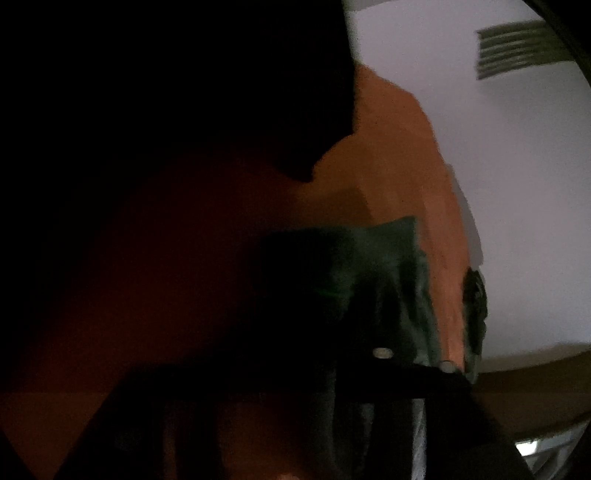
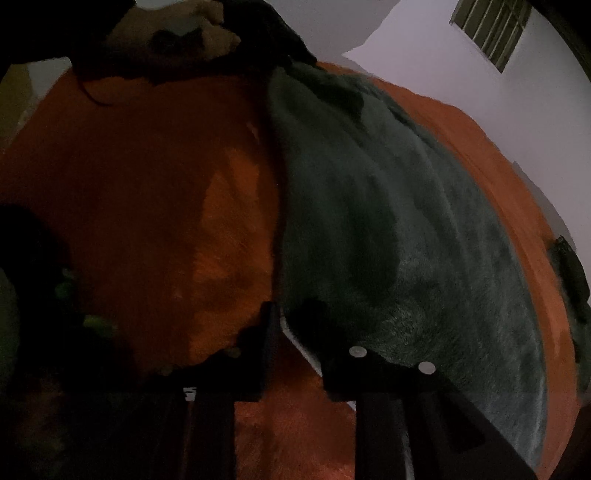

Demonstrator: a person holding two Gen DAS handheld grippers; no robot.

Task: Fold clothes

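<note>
Nearest right gripper (image 2: 295, 354), fingers apart, dark green garment (image 2: 406, 229) spread just beyond on orange bedcover (image 2: 155, 192); left gripper (image 1: 369, 369) dim, finger state unclear, green cloth bunched there; farther, white wall (image 2: 424, 55), vent (image 2: 491, 29).

Both wrist views look forward along their tongs, low and close over an orange bedcover (image 2: 155, 192). Both share the grey-green cloth (image 2: 388, 221) ahead and the wall vent (image 1: 517, 48) beyond it.
</note>
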